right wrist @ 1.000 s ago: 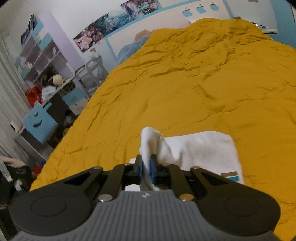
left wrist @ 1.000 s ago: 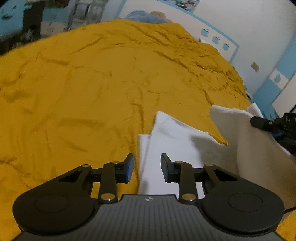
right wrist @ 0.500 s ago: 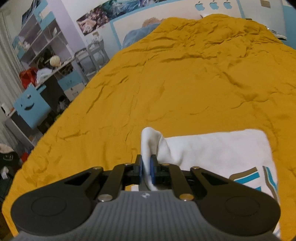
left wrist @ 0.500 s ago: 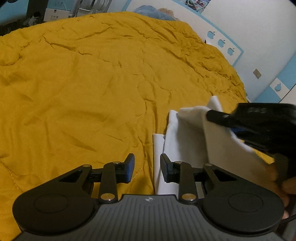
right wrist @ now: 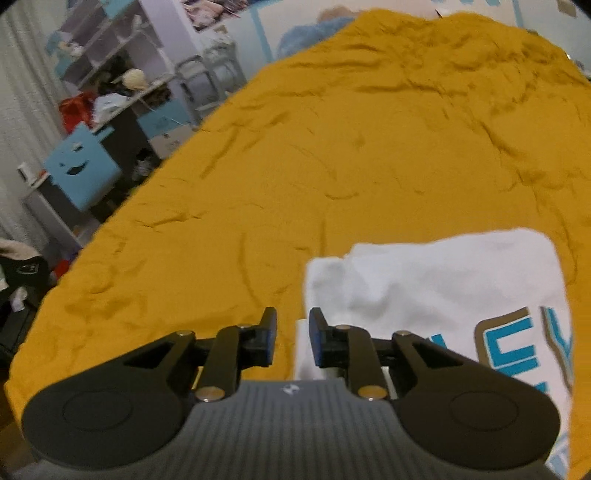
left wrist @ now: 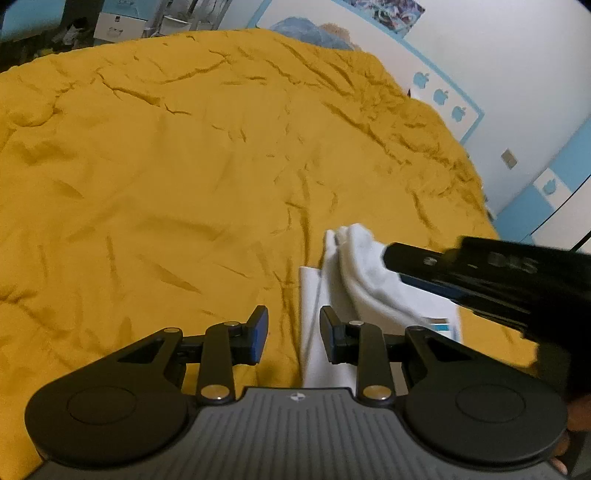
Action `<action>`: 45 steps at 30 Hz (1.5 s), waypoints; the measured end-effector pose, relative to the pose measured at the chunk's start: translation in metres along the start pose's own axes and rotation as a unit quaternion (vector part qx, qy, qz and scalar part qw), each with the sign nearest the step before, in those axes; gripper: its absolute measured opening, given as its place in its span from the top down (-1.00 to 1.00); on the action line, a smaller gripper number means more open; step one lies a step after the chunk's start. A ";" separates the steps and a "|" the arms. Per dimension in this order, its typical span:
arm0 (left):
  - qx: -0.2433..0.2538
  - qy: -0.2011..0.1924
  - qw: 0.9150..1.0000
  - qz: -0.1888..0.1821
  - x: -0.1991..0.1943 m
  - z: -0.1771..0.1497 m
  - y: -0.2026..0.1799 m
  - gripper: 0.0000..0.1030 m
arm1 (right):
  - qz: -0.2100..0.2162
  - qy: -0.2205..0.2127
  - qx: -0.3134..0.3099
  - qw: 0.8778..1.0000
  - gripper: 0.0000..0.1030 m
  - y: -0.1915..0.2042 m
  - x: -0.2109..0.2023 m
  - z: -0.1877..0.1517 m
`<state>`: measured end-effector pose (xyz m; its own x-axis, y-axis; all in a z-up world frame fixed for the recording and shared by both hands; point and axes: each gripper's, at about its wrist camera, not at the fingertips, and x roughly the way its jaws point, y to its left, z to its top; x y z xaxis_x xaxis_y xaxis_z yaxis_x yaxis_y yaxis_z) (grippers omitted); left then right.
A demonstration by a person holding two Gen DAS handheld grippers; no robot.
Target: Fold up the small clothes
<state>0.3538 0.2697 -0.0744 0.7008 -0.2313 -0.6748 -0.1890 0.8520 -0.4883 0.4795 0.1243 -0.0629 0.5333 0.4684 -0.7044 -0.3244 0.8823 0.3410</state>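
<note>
A small white garment (right wrist: 443, 284) with blue and brown lettering lies folded on the yellow bedspread (right wrist: 369, 147). My right gripper (right wrist: 293, 332) hangs just over its left corner. Its jaws are opening, and the pads press on nothing, though a strip of white cloth shows low in the gap. In the left wrist view the garment (left wrist: 373, 280) lies ahead and to the right, and its folded-over flap is bunched at the far end. My left gripper (left wrist: 293, 328) stands open over the garment's left edge. The right gripper (left wrist: 391, 258) reaches in from the right above the cloth.
The bedspread (left wrist: 184, 166) spreads wide and wrinkled to the left and beyond. Its left edge drops toward a cluttered desk and shelves (right wrist: 110, 92) and a blue box with a face (right wrist: 81, 170). A blue pillow (left wrist: 306, 33) lies at the far end.
The right gripper carried the pinched white fold leftward across the garment, then its jaws parted and the fold dropped onto the cloth. The left gripper shifted a little and stayed open.
</note>
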 end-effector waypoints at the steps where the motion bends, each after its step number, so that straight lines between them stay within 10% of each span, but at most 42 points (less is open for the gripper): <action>1: -0.005 -0.004 1.000 -0.006 -0.007 -0.001 0.000 0.34 | 0.006 -0.006 -0.004 1.000 0.67 0.002 -0.013 0.000; 12: -0.050 0.020 0.997 -0.059 -0.063 -0.028 0.001 0.05 | -0.009 -0.060 -0.027 0.998 0.66 -0.028 -0.125 -0.044; 23: -0.131 0.086 0.986 -0.063 -0.023 -0.073 0.018 -0.23 | -0.091 -0.004 -0.053 0.994 0.38 -0.092 -0.155 -0.139; 30: -0.105 0.070 0.990 -0.058 -0.010 -0.074 0.005 0.67 | -0.136 0.024 -0.092 0.986 0.21 -0.115 -0.157 -0.181; 41: -0.075 0.013 0.994 -0.083 -0.045 -0.062 -0.032 0.85 | -0.162 0.031 -0.134 0.977 0.11 -0.096 -0.128 -0.191; 45: -0.073 0.003 0.993 -0.090 -0.053 -0.060 -0.039 0.87 | -0.175 0.017 -0.108 0.979 0.41 -0.101 -0.124 -0.186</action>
<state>0.2829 0.2206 -0.0525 0.7285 -0.3772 -0.5718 -0.1581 0.7195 -0.6762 0.3008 -0.0317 -0.1256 0.6164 0.1350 -0.7757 -0.2869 0.9560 -0.0615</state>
